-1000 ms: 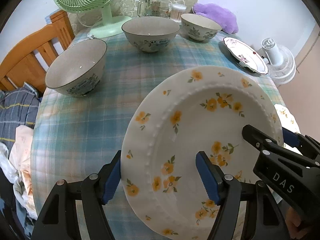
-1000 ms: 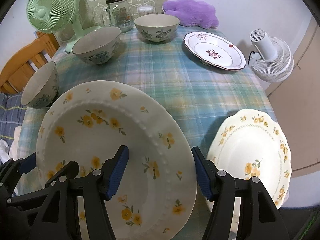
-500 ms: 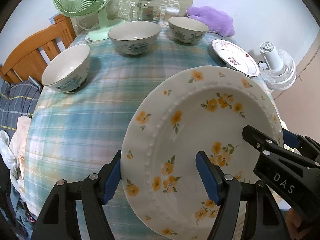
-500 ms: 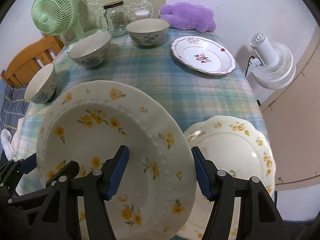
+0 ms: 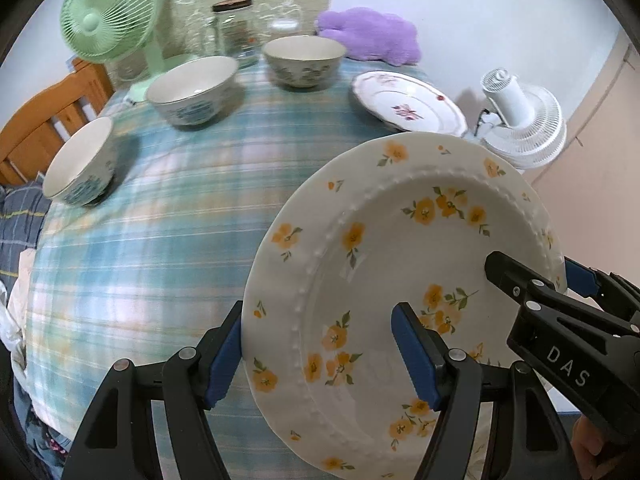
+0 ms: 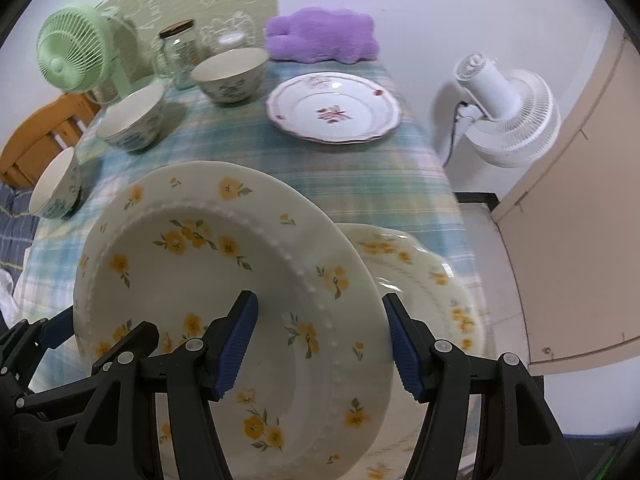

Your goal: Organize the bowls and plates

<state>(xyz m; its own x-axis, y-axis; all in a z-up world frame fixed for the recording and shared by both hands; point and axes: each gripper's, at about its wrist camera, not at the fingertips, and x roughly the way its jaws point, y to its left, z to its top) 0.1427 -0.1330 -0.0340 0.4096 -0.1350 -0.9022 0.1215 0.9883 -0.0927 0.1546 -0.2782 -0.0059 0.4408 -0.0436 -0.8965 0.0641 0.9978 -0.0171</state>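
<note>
Both grippers hold one white plate with yellow flowers [image 5: 404, 264], tilted above the table. My left gripper [image 5: 320, 354] is shut on its left rim; my right gripper [image 6: 320, 344] is shut on its right rim, and it also shows in the left wrist view [image 5: 532, 280]. In the right wrist view the held plate [image 6: 208, 264] hangs partly over a second yellow-flowered plate [image 6: 436, 280] lying at the table's near right edge. A red-flowered plate [image 6: 334, 106] lies at the far right. Three bowls [image 5: 192, 88] [image 5: 304, 56] [image 5: 76, 160] stand along the far and left side.
A green fan [image 5: 108, 20], a glass jar [image 5: 234, 24] and a purple plush [image 5: 372, 32] stand at the table's far edge. A white fan [image 6: 508, 108] stands off the table to the right. A wooden chair [image 5: 36, 120] is at the left. The checked tablecloth [image 5: 160, 220] covers the table.
Both grippers have carried the flowered plate up and to the right; it now hangs over the second yellow-flowered plate. The grip has not changed.
</note>
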